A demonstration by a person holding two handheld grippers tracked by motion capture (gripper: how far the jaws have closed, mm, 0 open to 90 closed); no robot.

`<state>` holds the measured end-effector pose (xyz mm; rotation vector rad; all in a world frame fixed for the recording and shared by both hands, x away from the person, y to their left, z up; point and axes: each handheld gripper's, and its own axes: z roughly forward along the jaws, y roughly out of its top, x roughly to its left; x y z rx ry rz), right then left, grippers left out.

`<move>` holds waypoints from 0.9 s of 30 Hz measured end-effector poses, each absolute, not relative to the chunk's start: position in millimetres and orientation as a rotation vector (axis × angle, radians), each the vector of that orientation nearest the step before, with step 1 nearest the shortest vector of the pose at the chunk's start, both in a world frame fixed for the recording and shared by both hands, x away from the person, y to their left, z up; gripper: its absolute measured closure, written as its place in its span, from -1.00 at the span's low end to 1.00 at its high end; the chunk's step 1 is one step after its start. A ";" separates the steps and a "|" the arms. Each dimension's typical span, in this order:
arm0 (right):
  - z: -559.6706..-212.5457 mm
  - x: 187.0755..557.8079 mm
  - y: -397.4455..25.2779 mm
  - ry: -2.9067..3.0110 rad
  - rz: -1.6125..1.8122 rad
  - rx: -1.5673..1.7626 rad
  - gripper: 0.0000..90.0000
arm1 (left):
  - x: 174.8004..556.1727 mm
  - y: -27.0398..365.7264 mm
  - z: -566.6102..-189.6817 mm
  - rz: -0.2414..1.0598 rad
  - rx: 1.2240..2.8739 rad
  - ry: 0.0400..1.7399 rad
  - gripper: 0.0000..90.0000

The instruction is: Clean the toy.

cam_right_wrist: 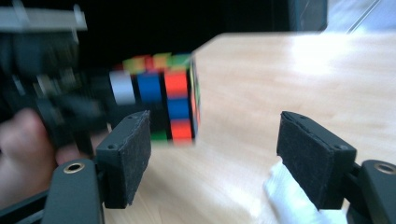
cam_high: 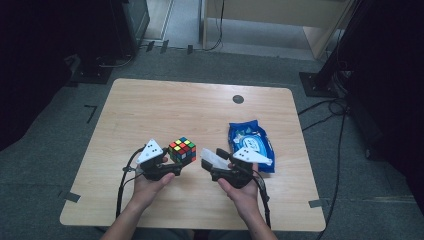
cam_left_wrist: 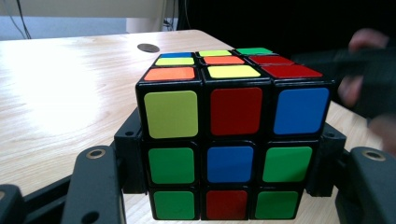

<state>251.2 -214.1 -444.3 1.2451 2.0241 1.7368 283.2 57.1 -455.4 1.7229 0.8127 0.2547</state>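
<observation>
A person at a pale wooden table (cam_high: 150,110) holds a two-jaw gripper in each hand, near the table's near edge. The left gripper (cam_high: 172,167) has its black jaws shut against the two opposite sides of a scrambled, black-framed, plastic puzzle cube with coloured stickers (cam_high: 182,150); in the left gripper view the jaws press the lower part of the cube (cam_left_wrist: 233,140) from either side. Whether the cube rests on the table or is lifted slightly clear cannot be told. The right gripper (cam_high: 212,162) sits just right of the cube, apart from it, with its padded jaws standing wide apart and nothing clamped between them. A small white sheet, probably a wipe (cam_high: 214,159), lies at the right gripper's tip; in the right gripper view a white corner of it (cam_right_wrist: 289,196) shows beside the right-hand jaw. A blue plastic packet of wet wipes (cam_high: 251,142) lies on the table behind the right gripper.

Judged from this layout, the cube is already secured and a wipe appears to be out of its packet; the wiping of the cube itself seems yet to be done, since the right gripper is not touching it.

The cube's faces are mixed: yellow, red and blue across the top row of the face toward the left gripper's camera, green and blue below. The stickers look glossy and intact.
</observation>
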 end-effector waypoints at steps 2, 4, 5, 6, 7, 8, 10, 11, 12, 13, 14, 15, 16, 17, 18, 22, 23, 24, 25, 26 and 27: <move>-459.3 250.1 -193.6 2.116 1.685 1.191 -0.51 | 282.6 56.2 -454.3 0.244 1.724 0.812 -0.24; -463.9 246.1 -176.5 2.158 1.627 1.142 -0.55 | 279.2 48.5 -453.3 0.218 1.728 0.806 -0.24; -465.3 243.9 -169.5 2.163 1.609 1.125 -0.55 | 278.0 45.7 -453.1 0.215 1.735 0.800 -0.24; -465.3 243.9 -169.5 2.163 1.609 1.125 -0.55 | 278.0 45.7 -453.1 0.215 1.735 0.800 -0.24; -466.9 239.7 -160.6 2.140 1.599 1.111 -0.47 | 274.9 40.3 -452.7 0.211 1.747 0.792 -0.24; -467.5 238.0 -158.4 2.118 1.605 1.111 -0.43 | 274.9 40.3 -452.7 0.211 1.747 0.792 -0.24; -467.8 234.9 -158.2 2.048 1.599 1.134 -0.33 | 271.0 34.3 -452.3 0.217 1.764 0.782 -0.24; -467.9 234.0 -159.6 2.026 1.612 1.143 -0.31 | 270.5 33.1 -452.3 0.220 1.765 0.781 -0.24; -468.1 233.3 -160.3 2.018 1.618 1.139 -0.30 | 270.5 33.1 -452.3 0.220 1.765 0.781 -0.25; -468.1 232.0 -160.4 2.010 1.613 1.135 -0.29 | 270.0 32.1 -452.1 0.223 1.766 0.781 -0.25; -468.1 232.0 -160.4 2.010 1.613 1.135 -0.29 | 270.0 32.1 -452.1 0.223 1.766 0.781 -0.25; -468.3 230.9 -160.0 1.999 1.606 1.129 -0.27 | 269.5 31.8 -451.8 0.234 1.770 0.780 -0.25; -468.5 230.1 -159.7 1.996 1.598 1.127 -0.26 | 269.2 31.6 -451.7 0.239 1.771 0.778 -0.25; -468.4 228.7 -158.9 1.984 1.592 1.122 -0.25 | 269.1 31.7 -451.5 0.237 1.770 0.779 -0.25; -468.4 228.7 -158.9 1.984 1.592 1.122 -0.25 | 269.5 32.0 -451.3 0.234 1.769 0.778 -0.25; -471.1 225.3 -157.4 1.953 1.577 1.097 -0.23 | 270.9 32.2 -452.0 0.207 1.773 0.785 -0.25; -473.3 224.1 -157.2 1.945 1.557 1.078 -0.23 | 272.1 32.1 -452.8 0.194 1.784 0.783 -0.25; -473.3 224.1 -157.2 1.945 1.557 1.078 -0.23 | 272.1 32.1 -452.8 0.194 1.784 0.783 -0.26; -474.1 223.3 -156.9 1.938 1.547 1.069 -0.23 | 272.5 31.6 -453.3 0.189 1.788 0.783 -0.26; -475.5 221.5 -155.7 1.932 1.514 1.044 -0.23 | 273.1 31.7 -453.5 0.180 1.798 0.780 -0.26; -476.2 221.1 -155.4 1.928 1.503 1.031 -0.23 | 273.1 31.7 -453.5 0.180 1.798 0.780 -0.26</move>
